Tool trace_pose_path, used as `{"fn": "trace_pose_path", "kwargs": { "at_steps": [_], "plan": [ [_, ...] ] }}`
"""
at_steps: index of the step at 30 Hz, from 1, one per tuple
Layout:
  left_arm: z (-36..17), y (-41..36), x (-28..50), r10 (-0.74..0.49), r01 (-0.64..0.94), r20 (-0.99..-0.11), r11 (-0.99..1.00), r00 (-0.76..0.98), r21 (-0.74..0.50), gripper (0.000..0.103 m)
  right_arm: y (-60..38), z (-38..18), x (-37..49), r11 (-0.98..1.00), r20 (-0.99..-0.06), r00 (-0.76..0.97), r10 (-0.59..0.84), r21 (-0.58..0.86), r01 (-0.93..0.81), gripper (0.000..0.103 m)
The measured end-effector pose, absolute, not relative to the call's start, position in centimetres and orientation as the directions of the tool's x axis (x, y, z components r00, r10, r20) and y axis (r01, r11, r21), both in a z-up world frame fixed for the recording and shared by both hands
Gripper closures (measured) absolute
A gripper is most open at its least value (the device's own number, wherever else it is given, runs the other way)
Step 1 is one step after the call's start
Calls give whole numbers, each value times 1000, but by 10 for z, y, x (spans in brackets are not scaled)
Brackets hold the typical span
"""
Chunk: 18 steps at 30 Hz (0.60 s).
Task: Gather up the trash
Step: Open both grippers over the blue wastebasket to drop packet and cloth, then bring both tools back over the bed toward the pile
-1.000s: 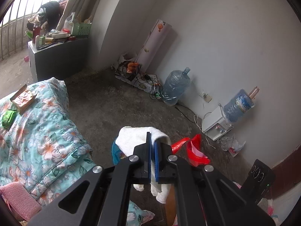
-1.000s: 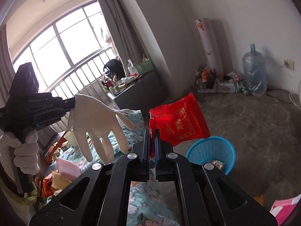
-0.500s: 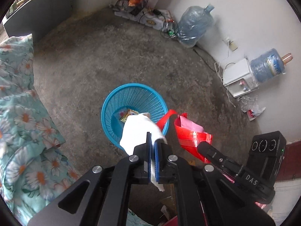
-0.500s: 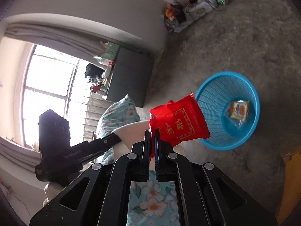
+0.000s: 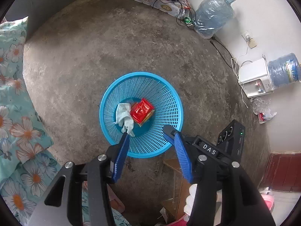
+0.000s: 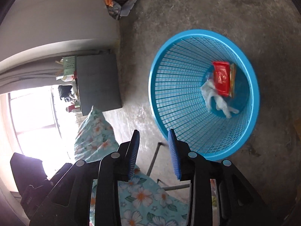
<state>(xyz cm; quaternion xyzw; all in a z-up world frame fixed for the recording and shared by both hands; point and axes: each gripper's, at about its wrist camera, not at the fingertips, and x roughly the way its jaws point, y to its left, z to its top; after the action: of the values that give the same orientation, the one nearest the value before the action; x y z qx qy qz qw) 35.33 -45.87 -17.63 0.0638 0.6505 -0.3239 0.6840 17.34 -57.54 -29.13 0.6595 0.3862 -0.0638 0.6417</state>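
A blue mesh basket [image 5: 105, 101] stands on the concrete floor below both grippers. In its bottom lie a white glove [image 5: 122, 114] and a red snack packet [image 5: 141, 111], which rests on a yellowish wrapper. My left gripper [image 5: 150, 134] points steeply down over the basket's near rim; its jaws are opening with nothing between them. In the right wrist view the basket [image 6: 153, 79] holds the red packet [image 6: 222, 79] and the glove [image 6: 214, 98]. My right gripper [image 6: 153, 131] hangs beside the near rim, jaws opening and empty.
Floral bedding [image 5: 15, 113] borders the floor on the left. Water bottles [image 5: 212, 17], a white dispenser [image 5: 254, 79] and cables line the far wall. A grey cabinet [image 6: 97, 82] stands by the window. Cardboard and clutter [image 5: 175, 188] lie just below the basket.
Both grippers came down over the basket and opened. The glove left the left gripper and the red packet left the right one; both now lie in the basket.
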Motion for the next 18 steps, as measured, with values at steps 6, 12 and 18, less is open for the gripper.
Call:
{"fn": "trace_pose_path", "kwargs": {
  "at_steps": [6, 12, 18],
  "plan": [
    [-113, -432, 347, -470, 582, -882, 716, -6, -386, 55, -576, -263, 156, 203, -577, 705, 411, 813, 546, 68],
    [1, -336, 317, -640, 682, -763, 599, 93, -419, 49, -558, -176, 145, 399, -545, 740, 394, 827, 396, 60],
    [91, -176, 272, -687, 671, -633, 660, 357, -339, 38, -494, -61, 133, 605, -460, 765, 451, 788, 117, 46]
  ]
}}
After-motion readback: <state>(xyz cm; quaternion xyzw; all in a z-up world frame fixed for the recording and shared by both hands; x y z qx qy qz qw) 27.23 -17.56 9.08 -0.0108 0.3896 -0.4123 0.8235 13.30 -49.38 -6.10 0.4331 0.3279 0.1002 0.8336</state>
